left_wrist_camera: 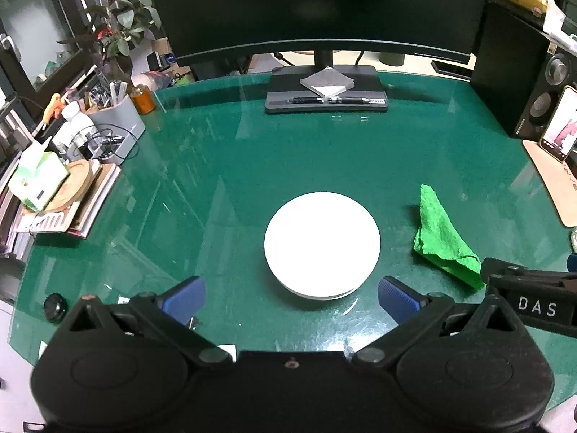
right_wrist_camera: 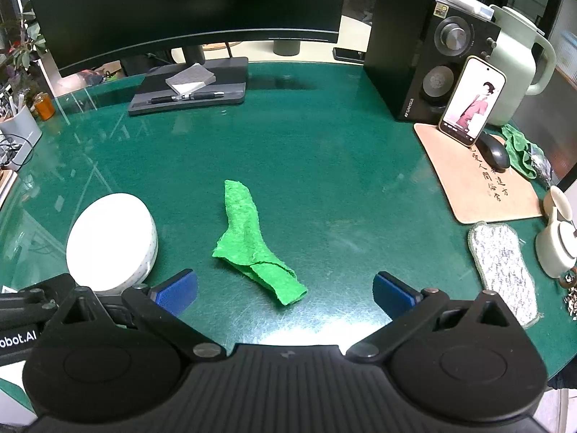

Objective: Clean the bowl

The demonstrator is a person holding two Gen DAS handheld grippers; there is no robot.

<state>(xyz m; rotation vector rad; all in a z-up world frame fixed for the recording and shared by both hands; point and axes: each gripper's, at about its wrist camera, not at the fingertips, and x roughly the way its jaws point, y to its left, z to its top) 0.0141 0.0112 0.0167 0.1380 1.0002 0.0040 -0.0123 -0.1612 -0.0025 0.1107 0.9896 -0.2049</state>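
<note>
White and round, the bowl [left_wrist_camera: 322, 243] sits on the green glass table [left_wrist_camera: 324, 151], a bit in front of the left gripper [left_wrist_camera: 291, 297]. It looks hard and smooth, like a dish that could break if it fell. It is likely a bit heavy too, and slippery on glass. From the right wrist view I can see its side, which has tiny dots on it. I cannot tell if there is any dirt inside, because the white is too bright.

Just to the right of the bowl, not touching it, lies a bright green cloth [right_wrist_camera: 252, 241]. It is soft, thin and crumpled, with one end folded over. It should weigh almost nothing and will bend any way you pull it.

The left gripper has its blue pads [left_wrist_camera: 184, 297] spread wide apart and holds nothing. The right gripper [right_wrist_camera: 285, 294] is spread wide as well, with nothing between its pads, and the near end of the cloth lies just ahead of it.

I think the best spot to pinch the cloth is the thick folded part near the right gripper. The bowl is best held at its rim, gently, so it does not slide or tip while it gets wiped.
</note>
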